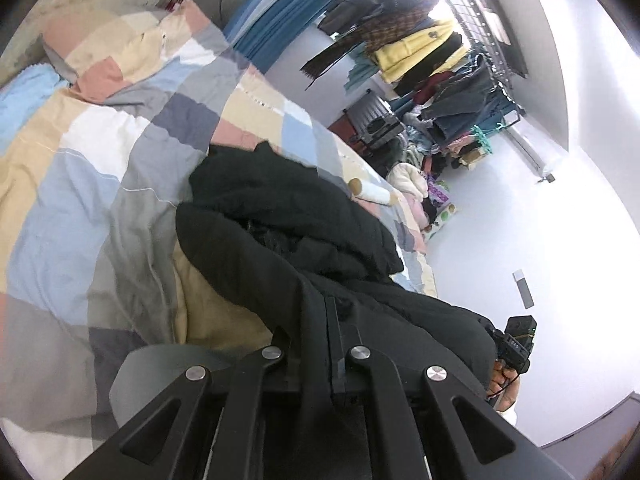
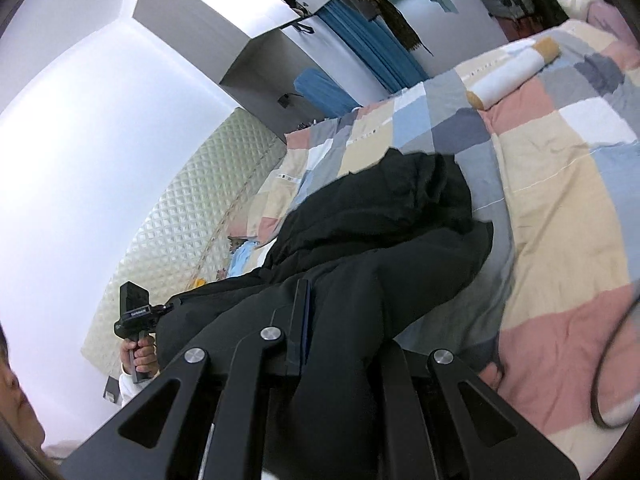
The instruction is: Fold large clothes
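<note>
A large black coat (image 1: 304, 232) is bunched in a heap on a bed covered by a patchwork quilt (image 1: 100, 168) of pink, blue, grey and cream squares. The left hand-held gripper (image 1: 326, 312) has its 2 fingers pressed together, pinching a fold of the coat. The right hand-held gripper (image 2: 320, 300) likewise pinches the coat, which drapes over 1 finger. A white roll (image 2: 510, 74) lies on the quilt, well apart from the coat. Hanging clothes (image 1: 420, 40) fill a rack beyond the bed.
</note>
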`<state>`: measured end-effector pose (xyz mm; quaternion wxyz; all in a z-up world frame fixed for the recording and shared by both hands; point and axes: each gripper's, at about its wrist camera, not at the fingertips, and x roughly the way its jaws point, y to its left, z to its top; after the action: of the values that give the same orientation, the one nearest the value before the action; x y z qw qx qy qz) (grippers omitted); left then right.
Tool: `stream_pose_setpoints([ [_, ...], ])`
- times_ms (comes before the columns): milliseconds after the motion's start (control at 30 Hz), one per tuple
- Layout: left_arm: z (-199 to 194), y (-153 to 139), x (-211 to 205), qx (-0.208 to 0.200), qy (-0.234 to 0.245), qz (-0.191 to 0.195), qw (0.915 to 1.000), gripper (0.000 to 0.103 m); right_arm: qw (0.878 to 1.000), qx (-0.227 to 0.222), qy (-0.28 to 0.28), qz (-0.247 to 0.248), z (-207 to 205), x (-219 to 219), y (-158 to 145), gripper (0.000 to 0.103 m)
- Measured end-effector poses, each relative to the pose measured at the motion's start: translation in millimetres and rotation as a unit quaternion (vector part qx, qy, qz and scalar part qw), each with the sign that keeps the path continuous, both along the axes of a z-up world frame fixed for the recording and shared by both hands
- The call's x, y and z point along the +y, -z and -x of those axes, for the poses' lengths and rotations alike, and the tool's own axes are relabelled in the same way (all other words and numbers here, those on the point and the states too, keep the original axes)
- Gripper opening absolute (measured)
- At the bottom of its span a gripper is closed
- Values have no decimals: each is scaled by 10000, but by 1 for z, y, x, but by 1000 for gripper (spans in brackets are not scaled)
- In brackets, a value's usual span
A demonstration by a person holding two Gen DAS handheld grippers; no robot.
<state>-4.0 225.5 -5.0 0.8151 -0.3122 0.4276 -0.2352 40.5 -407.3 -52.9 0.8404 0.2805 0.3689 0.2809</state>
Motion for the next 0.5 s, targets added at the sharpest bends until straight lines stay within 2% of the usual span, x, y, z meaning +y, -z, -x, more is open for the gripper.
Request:
stream_pose_setpoints([
  [100,19,-14,5,-122,-117,-26,9999,5,9998,-162,6,131,21,5,-22,9],
  [233,24,-33,6,-333,-219,-309,9987,5,9990,-334,-4,290,29,10,-43,9],
  [367,-5,-49,2,-457,-268,-654,9964,5,9984,-334,24,464,0,12,-55,9],
  [500,-52,-66,-8,-660,-338,-1003,9922,6,9979,-348,280,462,-52,6,-66,9],
])
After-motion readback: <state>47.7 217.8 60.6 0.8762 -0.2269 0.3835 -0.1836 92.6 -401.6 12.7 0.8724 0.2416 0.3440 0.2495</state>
